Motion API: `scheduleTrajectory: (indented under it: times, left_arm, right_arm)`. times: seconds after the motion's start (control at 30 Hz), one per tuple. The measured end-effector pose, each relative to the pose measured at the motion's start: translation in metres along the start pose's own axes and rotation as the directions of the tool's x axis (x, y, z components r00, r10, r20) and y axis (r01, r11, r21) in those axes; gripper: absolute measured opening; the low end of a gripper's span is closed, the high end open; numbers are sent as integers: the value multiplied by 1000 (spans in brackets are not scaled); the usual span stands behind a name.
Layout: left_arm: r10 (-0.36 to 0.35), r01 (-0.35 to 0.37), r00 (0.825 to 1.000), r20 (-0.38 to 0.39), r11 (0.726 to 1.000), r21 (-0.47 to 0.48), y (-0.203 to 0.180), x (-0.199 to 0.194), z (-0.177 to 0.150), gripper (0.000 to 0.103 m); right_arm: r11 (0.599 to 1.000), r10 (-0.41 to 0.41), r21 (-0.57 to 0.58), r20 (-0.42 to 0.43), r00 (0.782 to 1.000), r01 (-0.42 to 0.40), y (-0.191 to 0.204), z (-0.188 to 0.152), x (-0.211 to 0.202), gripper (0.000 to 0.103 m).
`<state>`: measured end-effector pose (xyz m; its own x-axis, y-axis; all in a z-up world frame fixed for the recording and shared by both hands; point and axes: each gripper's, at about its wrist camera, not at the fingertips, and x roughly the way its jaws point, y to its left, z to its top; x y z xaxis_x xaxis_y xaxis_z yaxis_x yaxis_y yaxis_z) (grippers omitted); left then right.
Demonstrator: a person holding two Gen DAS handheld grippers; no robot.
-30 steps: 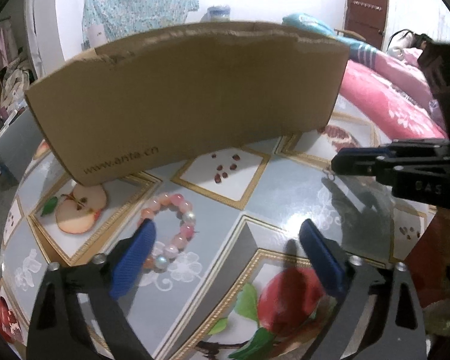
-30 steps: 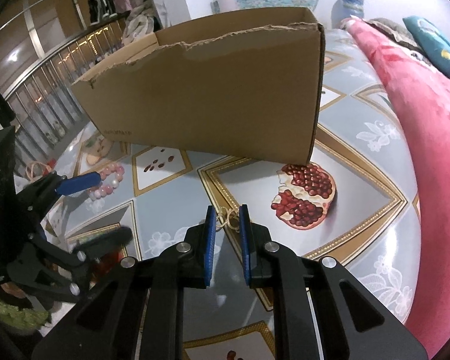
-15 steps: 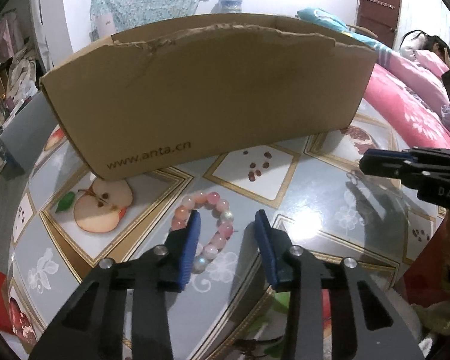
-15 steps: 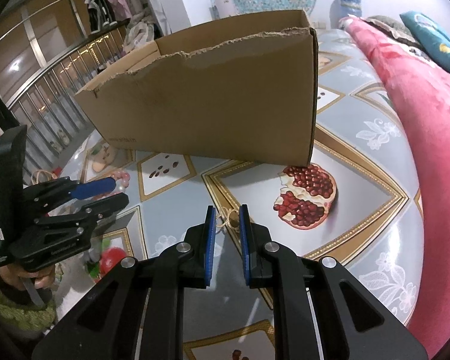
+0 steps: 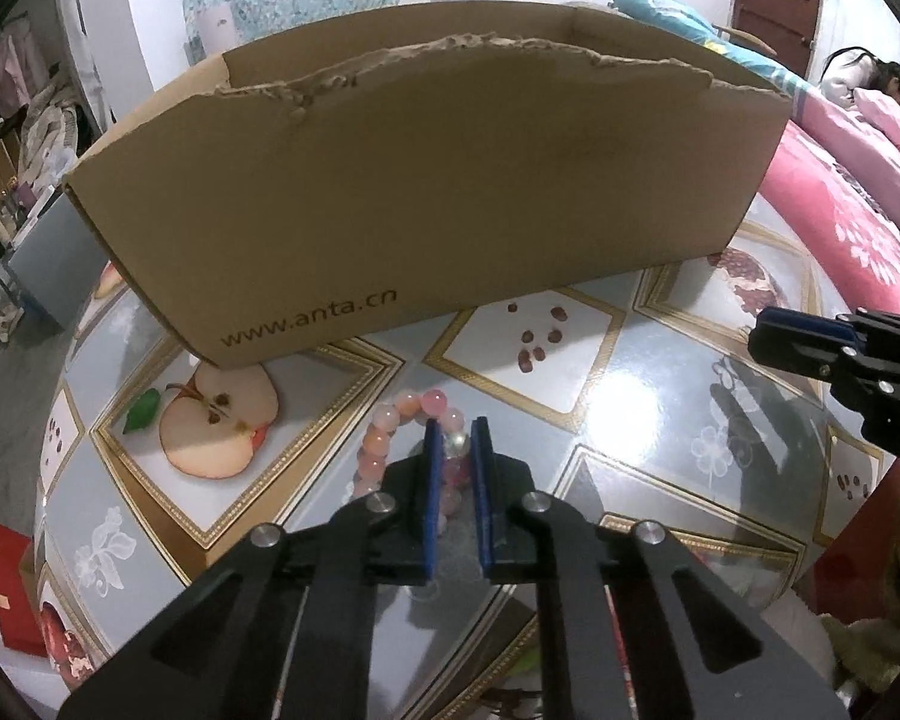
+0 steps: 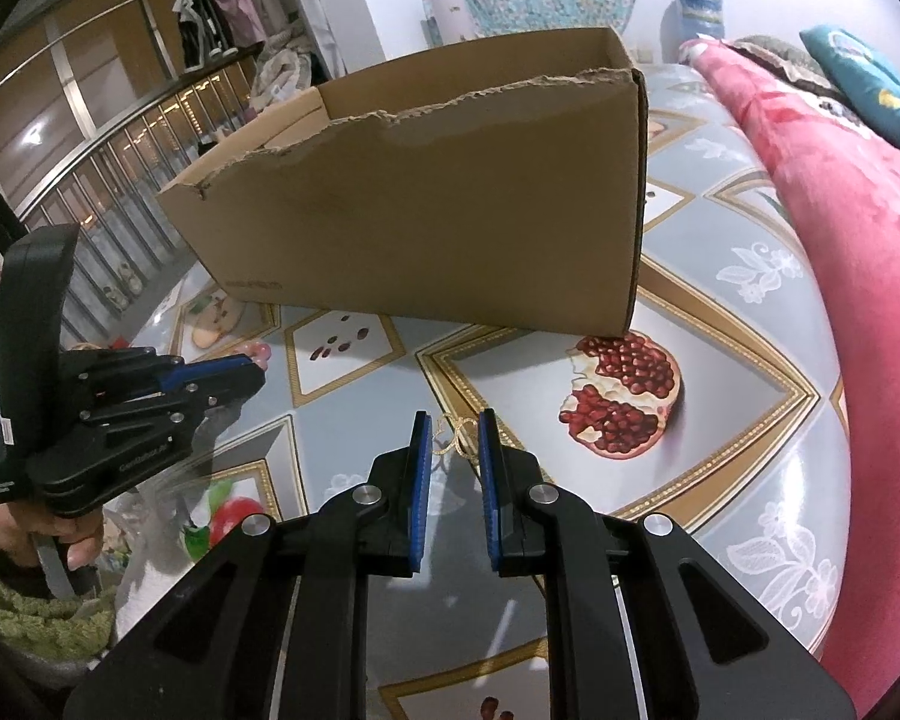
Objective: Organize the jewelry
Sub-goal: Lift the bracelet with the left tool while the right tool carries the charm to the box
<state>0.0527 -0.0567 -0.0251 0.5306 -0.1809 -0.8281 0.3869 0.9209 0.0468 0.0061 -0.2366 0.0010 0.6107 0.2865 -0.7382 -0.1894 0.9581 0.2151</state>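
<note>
a brown cardboard box point(image 5: 438, 192) with a torn top edge and "www.anta.cn" printed on its near wall stands open on a desk point(image 5: 630, 360) covered in a glossy cloth printed with fruit. everything below is placed relative to that box.

in front of the box's near wall, just past a printed halved apple point(image 5: 219, 420), lies a bracelet of pink and pearly beads point(image 5: 390, 426). the left gripper point(image 5: 452, 456) is down over it, its blue-padded jaws drawn close together and pinching the right side of the bead loop; the rest of the loop curves out to the left of the jaws, resting on the desk. in the right wrist view the same gripper point(image 6: 234, 369) shows from the side, in front of the box's left end, with a few pink beads point(image 6: 261, 351) peeking past its tip and the person's hand point(image 6: 48, 531) in a green sleeve around its handle.

in front of the box's right corner, near a printed pomegranate point(image 6: 624, 396), the right gripper point(image 6: 455, 438) holds its jaws narrowly apart with a thin gold chain point(image 6: 456, 435) between the tips (whether the pads actually press on the chain cannot be told). from the left wrist view this gripper point(image 5: 798, 336) enters at the right edge, in front of the box's right end.

to the right of the box lies a pink floral blanket point(image 6: 840, 240).
</note>
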Motion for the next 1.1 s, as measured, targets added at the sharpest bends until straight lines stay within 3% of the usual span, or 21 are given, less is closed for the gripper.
scheduleTrajectory:
  times: [1.1]
  left_arm:
    - [35, -35, 999, -10, 999, 19, -5, 1, 3, 9]
  right_arm:
    - [1000, 0, 5, 16, 1000, 0, 2, 4, -6, 13]
